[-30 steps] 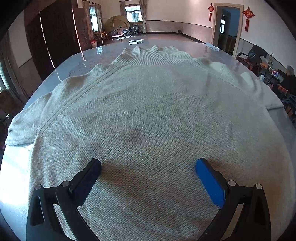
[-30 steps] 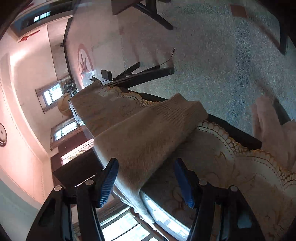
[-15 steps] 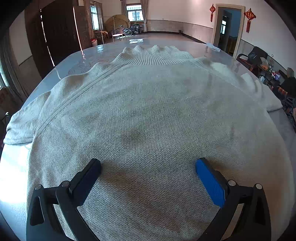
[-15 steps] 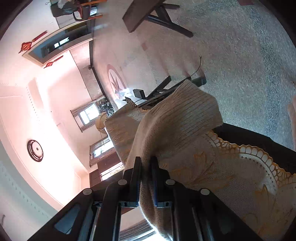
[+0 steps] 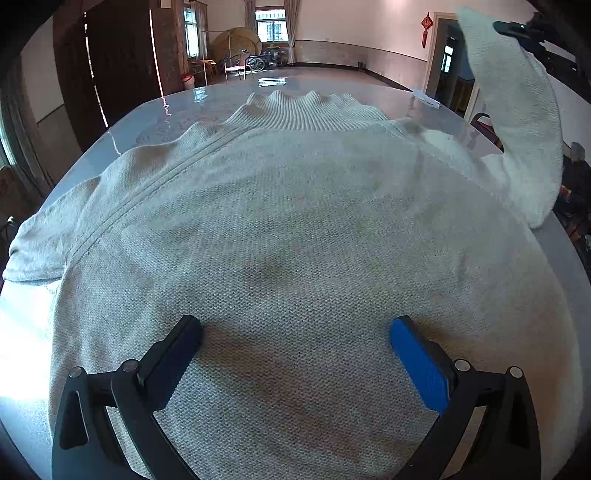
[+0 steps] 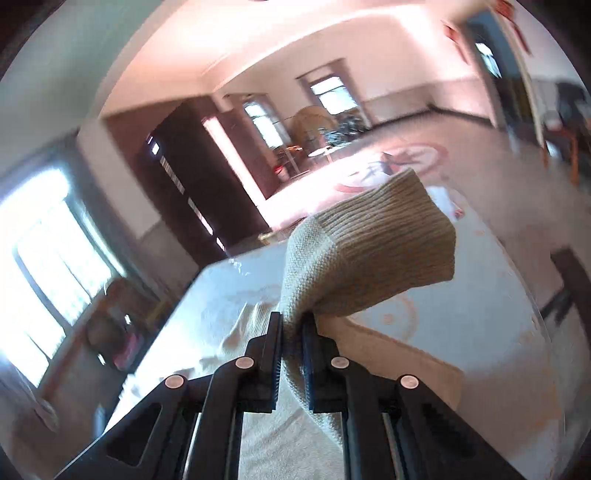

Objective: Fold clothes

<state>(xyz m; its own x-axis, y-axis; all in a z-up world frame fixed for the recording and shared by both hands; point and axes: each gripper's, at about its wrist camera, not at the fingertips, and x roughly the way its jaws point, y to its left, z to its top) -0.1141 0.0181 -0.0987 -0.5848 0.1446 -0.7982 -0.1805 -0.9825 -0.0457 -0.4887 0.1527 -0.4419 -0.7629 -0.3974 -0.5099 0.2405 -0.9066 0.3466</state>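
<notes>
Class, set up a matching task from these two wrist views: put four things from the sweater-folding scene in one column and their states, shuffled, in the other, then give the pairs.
Things:
1. sleeve
2. collar
3. left hand-held gripper
4. right hand-held gripper

States:
A. open above the knit
B. lifted off the table
C. shut on cloth
D. lying flat at the far end

Pairs: 1-B, 2-D, 3-A, 4-C

A large room in a home: glossy table [image 5: 207,99], dark wooden wardrobe [image 5: 122,62], curtained windows [image 5: 271,27], chairs [image 5: 234,66], red hanging ornament [image 5: 427,24] beside a doorway [image 5: 445,59]
</notes>
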